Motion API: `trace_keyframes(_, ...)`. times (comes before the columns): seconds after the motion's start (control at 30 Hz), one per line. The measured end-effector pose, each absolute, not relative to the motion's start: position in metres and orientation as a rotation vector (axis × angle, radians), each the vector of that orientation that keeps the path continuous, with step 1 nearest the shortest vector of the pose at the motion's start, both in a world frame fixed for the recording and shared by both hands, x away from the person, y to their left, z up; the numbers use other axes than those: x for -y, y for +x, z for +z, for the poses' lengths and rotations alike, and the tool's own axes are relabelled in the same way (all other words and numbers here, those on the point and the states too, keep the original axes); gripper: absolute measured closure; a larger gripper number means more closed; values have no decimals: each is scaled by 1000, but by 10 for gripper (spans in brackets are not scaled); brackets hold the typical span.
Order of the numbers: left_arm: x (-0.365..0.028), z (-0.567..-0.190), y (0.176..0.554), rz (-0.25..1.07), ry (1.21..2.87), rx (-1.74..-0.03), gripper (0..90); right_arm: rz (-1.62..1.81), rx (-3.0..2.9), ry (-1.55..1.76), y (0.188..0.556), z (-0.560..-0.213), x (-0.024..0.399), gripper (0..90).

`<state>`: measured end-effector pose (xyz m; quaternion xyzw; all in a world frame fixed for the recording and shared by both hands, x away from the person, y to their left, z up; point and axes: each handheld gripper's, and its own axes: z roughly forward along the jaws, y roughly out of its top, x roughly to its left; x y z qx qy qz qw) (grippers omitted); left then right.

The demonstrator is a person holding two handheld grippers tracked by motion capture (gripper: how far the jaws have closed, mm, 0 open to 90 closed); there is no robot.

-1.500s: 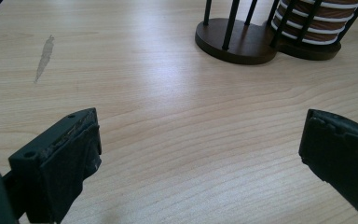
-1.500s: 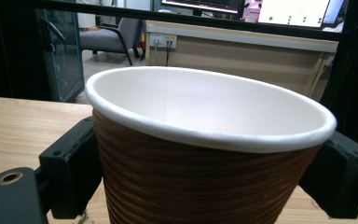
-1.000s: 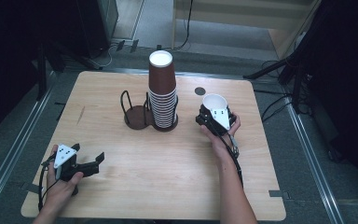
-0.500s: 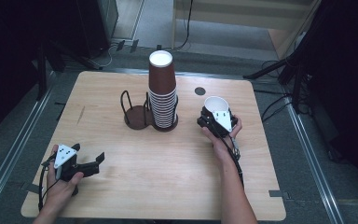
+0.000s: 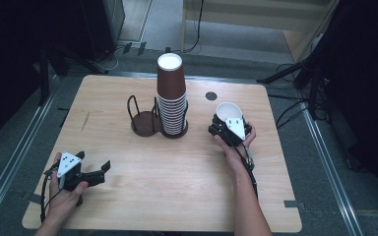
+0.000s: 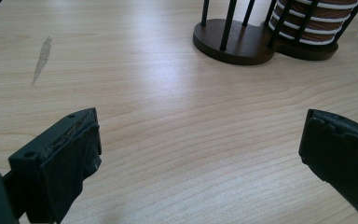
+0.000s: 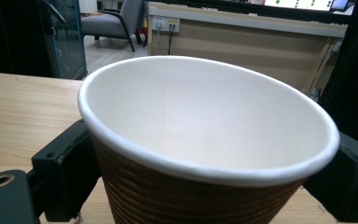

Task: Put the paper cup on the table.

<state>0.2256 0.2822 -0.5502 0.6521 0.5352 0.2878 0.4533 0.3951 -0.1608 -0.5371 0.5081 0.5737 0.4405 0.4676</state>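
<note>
A tall stack of brown paper cups (image 5: pixel 172 96) stands upside down in one ring of a dark two-ring wire holder (image 5: pixel 145 122) at the table's middle back; the other ring is empty, as its base (image 6: pixel 235 42) shows in the left gripper view. My right gripper (image 5: pixel 225 124) is right of the stack, shut on a single upright brown cup (image 5: pixel 228 111) with a white inside (image 7: pixel 205 116), its jaws pressing both sides. My left gripper (image 5: pixel 102 169) rests near the front left corner, open, with bare wood between its fingers (image 6: pixel 60 163).
The wooden table (image 5: pixel 128 196) has a grey scuff mark (image 6: pixel 41 58) at the left and a small dark round hole (image 5: pixel 210 96) at the back right. Dark stands and cables surround the table on the floor.
The right gripper with its cup has shifted slightly. The left gripper has stayed where it was.
</note>
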Motion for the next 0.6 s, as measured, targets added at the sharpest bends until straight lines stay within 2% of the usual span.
trace_keyframes(0.13, -282, -550, 226, 711, 1610, -1322, 0, 1088, -1415, 1245, 394, -537, 160, 64)
trace_keyframes(0.27, -282, -550, 226, 710, 1611, -1322, 0, 1085, -1437, 1249, 394, -535, 160, 12)
trace_keyframes(0.6, -282, -550, 226, 710, 1611, -1323, 0, 1144, -1427, 1278, 388, -525, 162, 0)
